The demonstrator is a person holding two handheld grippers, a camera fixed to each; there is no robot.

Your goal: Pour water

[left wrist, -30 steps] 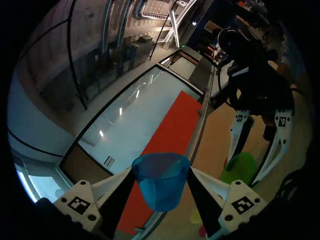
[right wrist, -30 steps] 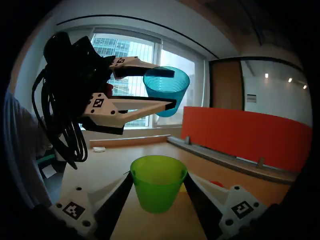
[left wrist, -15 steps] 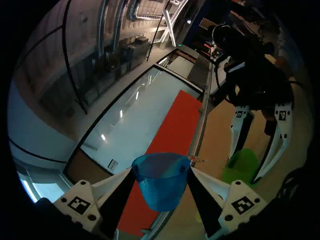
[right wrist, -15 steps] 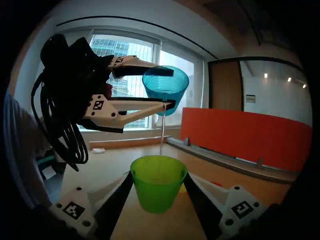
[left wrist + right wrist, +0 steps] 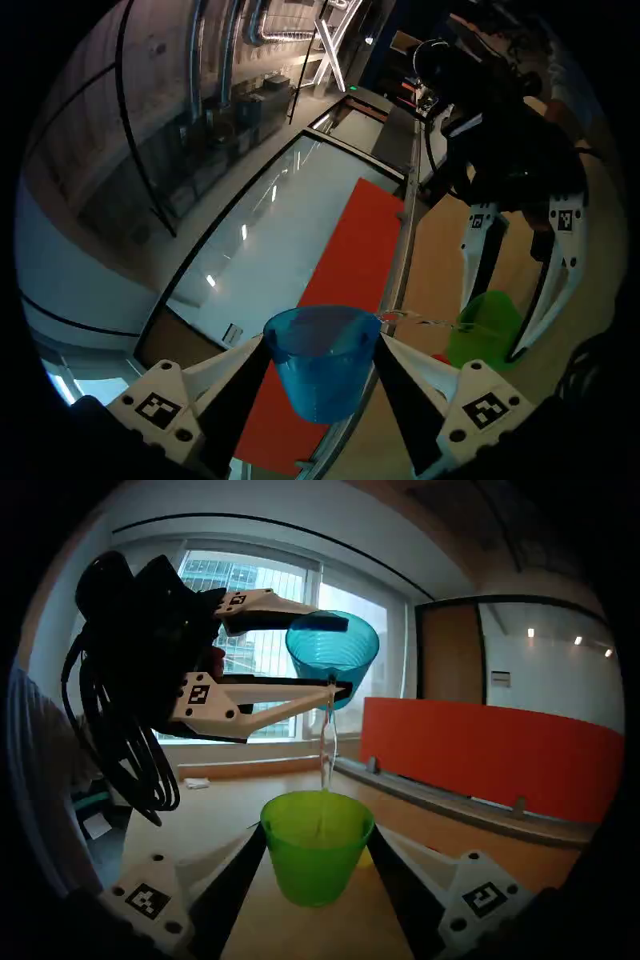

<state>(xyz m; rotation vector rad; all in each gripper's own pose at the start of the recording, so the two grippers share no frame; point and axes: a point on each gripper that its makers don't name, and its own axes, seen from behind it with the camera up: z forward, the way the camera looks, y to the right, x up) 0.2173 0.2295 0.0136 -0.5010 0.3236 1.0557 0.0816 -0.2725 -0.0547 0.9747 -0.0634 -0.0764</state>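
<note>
Water (image 5: 325, 752) now runs in a fuller, wavering stream from the blue cup (image 5: 332, 652), where a second ago none fell and half a second ago only a thin thread did. The cup's tilt has grown a little.

Seen from the right gripper view, the left gripper (image 5: 346, 658) is clenched on the blue cup, one finger across its upper rim and the other under its lower side, holding it tipped high above the table (image 5: 200, 820). Water leaves the cup's low lip, just beside the lower fingertip, and drops straight into the green cup (image 5: 318, 856).

The right gripper (image 5: 318, 840) grips the green cup upright between its two fingers, both pressing on its sides near the rim, directly below the blue cup and well apart from it.

From the left gripper view, the blue cup sits between that gripper's fingers, and the stream arcs off its rim to the green cup farther off.

Black cables (image 5: 120, 720) hang behind the left gripper. An orange panel (image 5: 496, 752) stands along the table's far edge.
</note>
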